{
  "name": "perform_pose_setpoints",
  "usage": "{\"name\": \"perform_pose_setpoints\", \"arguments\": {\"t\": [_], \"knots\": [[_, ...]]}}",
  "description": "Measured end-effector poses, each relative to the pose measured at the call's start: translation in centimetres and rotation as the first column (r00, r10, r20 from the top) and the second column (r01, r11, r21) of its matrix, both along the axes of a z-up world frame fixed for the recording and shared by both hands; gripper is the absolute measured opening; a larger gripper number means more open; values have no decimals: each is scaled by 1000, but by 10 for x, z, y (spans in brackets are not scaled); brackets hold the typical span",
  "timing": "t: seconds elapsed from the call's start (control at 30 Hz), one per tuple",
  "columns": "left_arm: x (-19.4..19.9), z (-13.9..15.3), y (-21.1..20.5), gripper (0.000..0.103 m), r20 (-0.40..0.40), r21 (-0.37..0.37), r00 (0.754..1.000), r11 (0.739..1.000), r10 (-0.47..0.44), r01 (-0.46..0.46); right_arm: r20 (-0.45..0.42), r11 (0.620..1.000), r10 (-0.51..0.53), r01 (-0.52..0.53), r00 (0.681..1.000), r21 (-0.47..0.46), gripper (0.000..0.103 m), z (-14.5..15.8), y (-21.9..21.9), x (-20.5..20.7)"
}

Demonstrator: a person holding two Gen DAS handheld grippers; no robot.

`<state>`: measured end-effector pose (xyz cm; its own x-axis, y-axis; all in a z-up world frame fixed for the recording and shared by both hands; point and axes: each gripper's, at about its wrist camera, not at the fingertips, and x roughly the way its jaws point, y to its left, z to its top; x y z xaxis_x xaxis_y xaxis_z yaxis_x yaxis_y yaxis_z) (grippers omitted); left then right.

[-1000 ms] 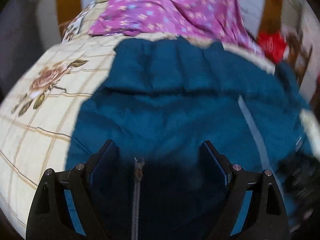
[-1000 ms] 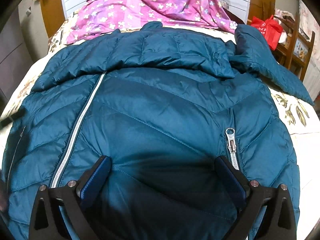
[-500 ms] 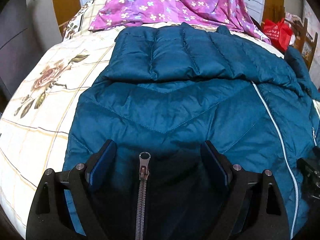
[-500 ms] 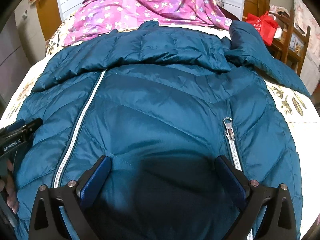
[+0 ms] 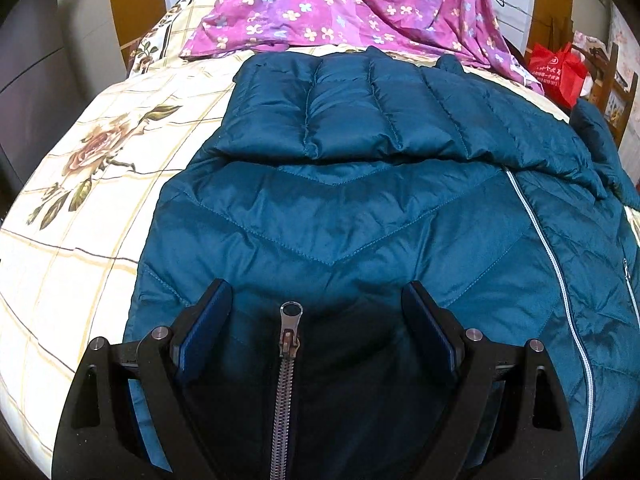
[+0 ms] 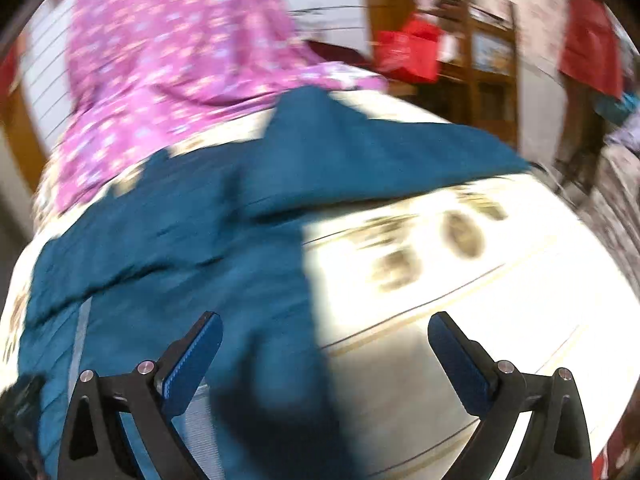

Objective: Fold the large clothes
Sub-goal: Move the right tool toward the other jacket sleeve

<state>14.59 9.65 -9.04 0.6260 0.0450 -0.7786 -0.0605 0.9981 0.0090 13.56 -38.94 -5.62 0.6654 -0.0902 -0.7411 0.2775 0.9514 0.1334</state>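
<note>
A teal quilted puffer jacket point(image 5: 340, 216) lies front up on the bed, hood at the far end. My left gripper point(image 5: 316, 304) is open, hovering over the jacket's left front, its jaws either side of a pocket zipper pull point(image 5: 290, 320). The white main zipper point(image 5: 552, 256) runs down on the right. In the blurred right wrist view the jacket point(image 6: 192, 248) fills the left, its sleeve point(image 6: 380, 152) stretched out right. My right gripper point(image 6: 324, 344) is open and empty over the jacket's right edge and the sheet.
The bed has a cream floral sheet point(image 5: 80, 200). A purple flowered cloth point(image 5: 340, 4) lies at the head of the bed. A red bag point(image 5: 556, 72) and wooden furniture point(image 6: 488, 64) stand at the right of the bed.
My right gripper has swung quickly to the right, from over the jacket's middle to its right edge. My left gripper has barely moved.
</note>
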Motion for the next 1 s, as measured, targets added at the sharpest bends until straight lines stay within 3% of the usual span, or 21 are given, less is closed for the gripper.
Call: {"name": "perform_pose_setpoints", "arguments": {"t": [0.17,0.23,0.37,0.43,0.77,1.0], "knots": [[0,0,0,87,4,-3,1000,1000,1,-1,-41,987,-146,149,988,68,101,-11,-128,16],[0,1,1,87,7,-8,1000,1000,4,-4,-30,970,-202,205,979,134,101,-15,-172,22],[-1,1,1,87,13,-9,1000,1000,13,-13,0,897,-284,266,959,353,101,-32,-244,42],[-1,2,1,87,14,-7,1000,1000,15,-15,8,867,-272,242,962,435,101,-40,-265,60],[0,3,1,87,20,-8,1000,1000,24,-24,87,871,-250,184,964,456,103,-40,-308,116],[0,3,1,87,20,-7,1000,1000,23,-23,177,822,-266,126,948,555,103,-48,-319,127]]}}
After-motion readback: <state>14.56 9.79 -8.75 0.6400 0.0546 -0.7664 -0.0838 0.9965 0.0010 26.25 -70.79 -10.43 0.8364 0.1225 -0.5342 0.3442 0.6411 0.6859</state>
